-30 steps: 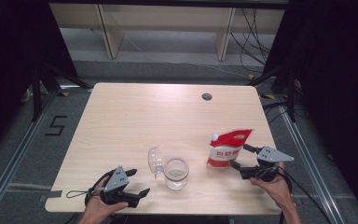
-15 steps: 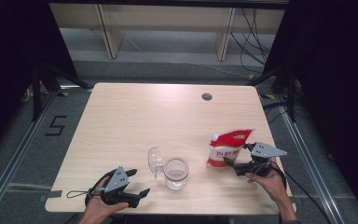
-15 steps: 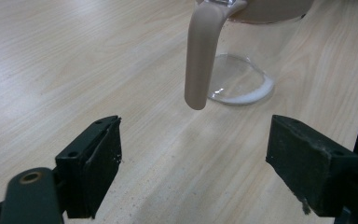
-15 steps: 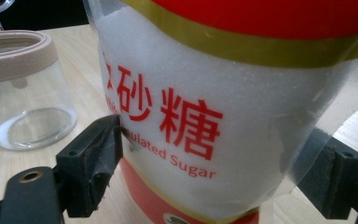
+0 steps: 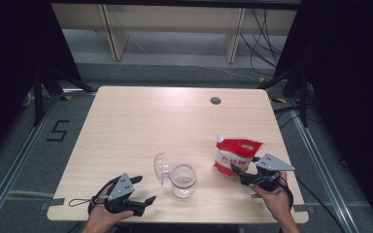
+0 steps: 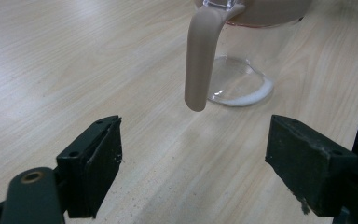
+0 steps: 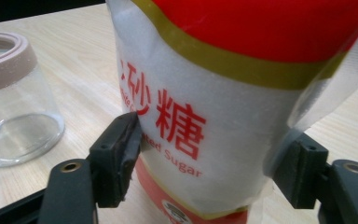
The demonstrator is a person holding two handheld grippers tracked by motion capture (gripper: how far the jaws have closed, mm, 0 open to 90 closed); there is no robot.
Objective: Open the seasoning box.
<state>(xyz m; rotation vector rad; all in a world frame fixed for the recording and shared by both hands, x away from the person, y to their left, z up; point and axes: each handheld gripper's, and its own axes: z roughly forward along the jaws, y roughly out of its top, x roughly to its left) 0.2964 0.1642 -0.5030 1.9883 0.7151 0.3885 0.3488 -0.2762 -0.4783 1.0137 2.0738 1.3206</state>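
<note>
In the high view, a red and white sugar pouch (image 5: 237,155) is standing upright toward the right front part of the desk (image 5: 141,121). The right gripper (image 5: 236,171), held in the person's right hand (image 5: 272,194), is reaching at the pouch's lower part, its jaws having just been closing with the pouch between them. A clear glass jar (image 5: 183,180) is standing near the front middle of the desk, with its hinged lid (image 5: 161,167) tipped open to its left. The left gripper (image 5: 143,190) is resting at the front left, well apart from the pouch, jaws spread and holding nothing.

In the left gripper view, the two black jaws are standing wide apart over bare wood, and the jar (image 6: 242,70) with its beige clasp (image 6: 203,56) is standing just ahead of them.

In the right gripper view, the pouch (image 7: 214,116) is sitting between the jaws; the left jaw is touching its side and the right jaw is meeting its edge. The jar (image 7: 16,102) is standing off to the left.
</note>
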